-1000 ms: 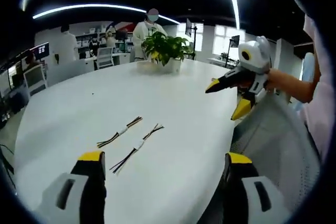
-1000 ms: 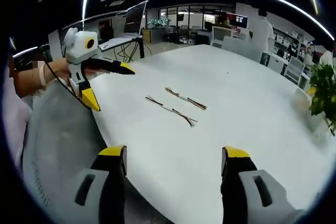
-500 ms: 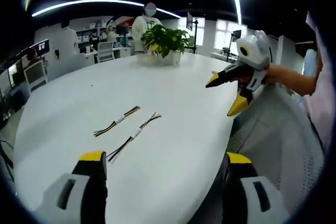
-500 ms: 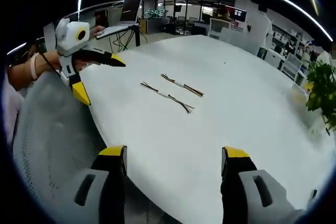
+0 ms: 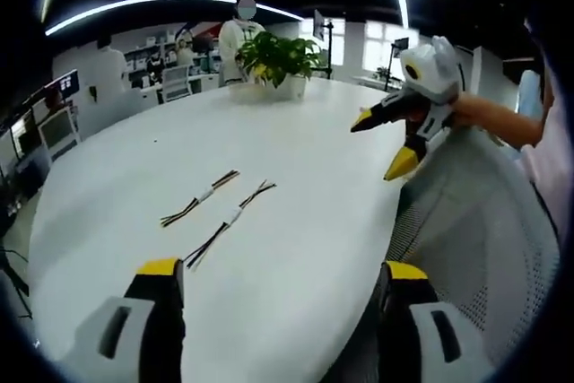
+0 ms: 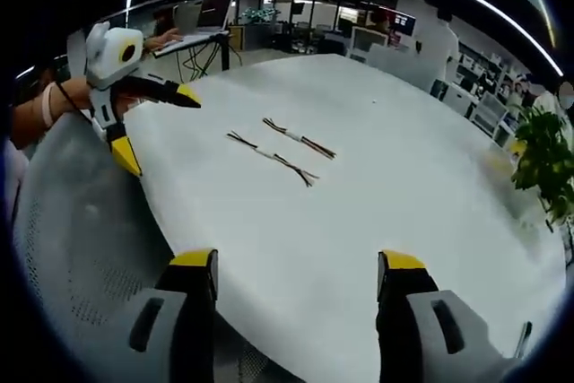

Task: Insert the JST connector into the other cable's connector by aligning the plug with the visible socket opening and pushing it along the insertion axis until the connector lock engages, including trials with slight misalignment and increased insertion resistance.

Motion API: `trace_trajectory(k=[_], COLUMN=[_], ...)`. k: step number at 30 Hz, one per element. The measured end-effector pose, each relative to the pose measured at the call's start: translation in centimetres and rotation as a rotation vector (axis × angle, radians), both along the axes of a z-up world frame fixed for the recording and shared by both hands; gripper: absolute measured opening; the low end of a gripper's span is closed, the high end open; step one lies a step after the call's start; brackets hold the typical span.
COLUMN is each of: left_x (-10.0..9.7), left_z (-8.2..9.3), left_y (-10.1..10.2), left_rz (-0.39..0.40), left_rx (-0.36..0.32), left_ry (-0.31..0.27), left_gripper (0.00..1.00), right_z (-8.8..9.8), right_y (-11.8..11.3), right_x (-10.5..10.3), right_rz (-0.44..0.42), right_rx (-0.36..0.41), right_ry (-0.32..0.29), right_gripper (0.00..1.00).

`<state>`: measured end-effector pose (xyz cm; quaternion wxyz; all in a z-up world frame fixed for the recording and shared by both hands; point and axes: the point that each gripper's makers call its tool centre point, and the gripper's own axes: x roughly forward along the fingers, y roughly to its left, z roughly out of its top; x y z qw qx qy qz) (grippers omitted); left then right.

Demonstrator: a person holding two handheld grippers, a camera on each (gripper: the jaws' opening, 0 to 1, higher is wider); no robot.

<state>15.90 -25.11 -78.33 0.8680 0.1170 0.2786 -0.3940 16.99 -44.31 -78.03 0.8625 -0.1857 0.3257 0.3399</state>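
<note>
Two short cables with white connectors in the middle lie side by side on the white table [image 5: 296,159]. In the left gripper view the nearer cable [image 5: 229,224] lies just ahead of my left gripper [image 5: 278,282], with the farther cable [image 5: 200,197] to its left. My left gripper is open and holds nothing. The right gripper [image 5: 384,146] enters that view from the right, open, above the table edge. In the right gripper view both cables [image 6: 271,157] [image 6: 298,138] lie far ahead of my open right gripper [image 6: 296,275]; the left gripper [image 6: 157,127] shows open at the left.
A potted plant [image 5: 276,62] stands at the table's far end, also seen as the plant [image 6: 543,154] at the right. A grey mesh chair back [image 5: 475,248] sits below the table edge. A laptop [image 6: 208,11] and desks with people stand beyond.
Both views have shifted slightly as the hands moved; the cables lie where they were. Both grippers stay open and empty.
</note>
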Motion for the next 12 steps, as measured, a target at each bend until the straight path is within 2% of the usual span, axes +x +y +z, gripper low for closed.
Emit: trace_trajectory(k=[3,7,12], left_x=[0.17,0.28,0.43], left_z=[-0.02,0.53,0.89], left_y=[0.41,0.42,0.41], left_rz=[0.010,0.018,0.019], left_rx=[0.018,-0.007,0.004], left_ry=[-0.009,-0.019,-0.049], left_gripper=[0.85,0.82,0.80], right_z=[0.09,0.25,0.71], right_y=[-0.03,-0.15,-0.28], right_x=[0.08,0.17,0.33], right_rz=[-0.004,-0.009,-0.020], right_rx=[0.001,-0.001,0.004], right_ry=[-0.005,-0.014,-0.037], right_gripper=[0.69,0.69,0.68])
